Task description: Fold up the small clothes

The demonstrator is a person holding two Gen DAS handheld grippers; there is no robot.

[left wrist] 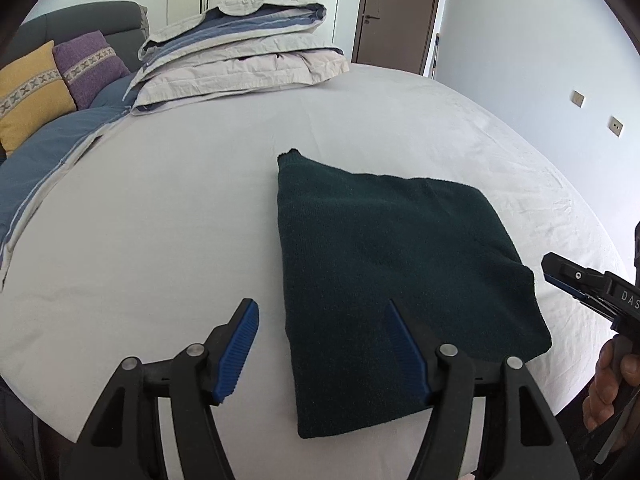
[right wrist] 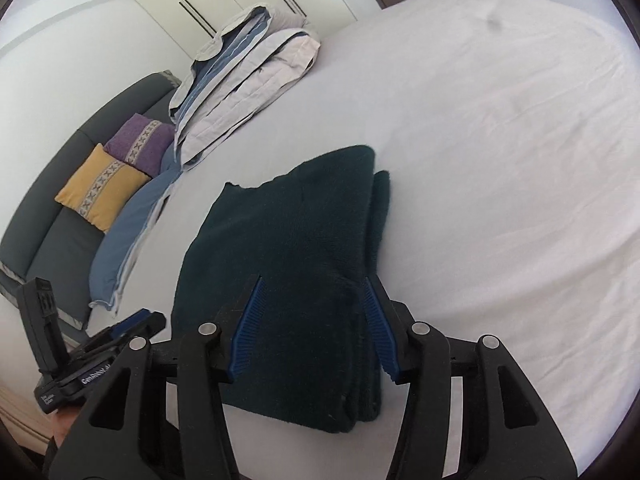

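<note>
The right gripper (left wrist: 592, 292) reads "DAS" (rest cut off).

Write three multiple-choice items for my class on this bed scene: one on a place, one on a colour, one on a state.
1. Where does the folded duvet lie?
A. at the bed's far side, near the cushions
B. on the floor
C. on top of the garment

2. What colours are the two cushions?
A. red and white
B. yellow and purple
C. both green

3. In what state is the dark green garment?
A. hanging from a hand-held gripper
B. spread out flat, unfolded
C. folded, lying on the sheet

Key: 1 A, it sits beyond the garment beside the cushions; 2 B, both show by the headboard; 3 C, stacked layers show at its edge, nothing gripping it.
</note>
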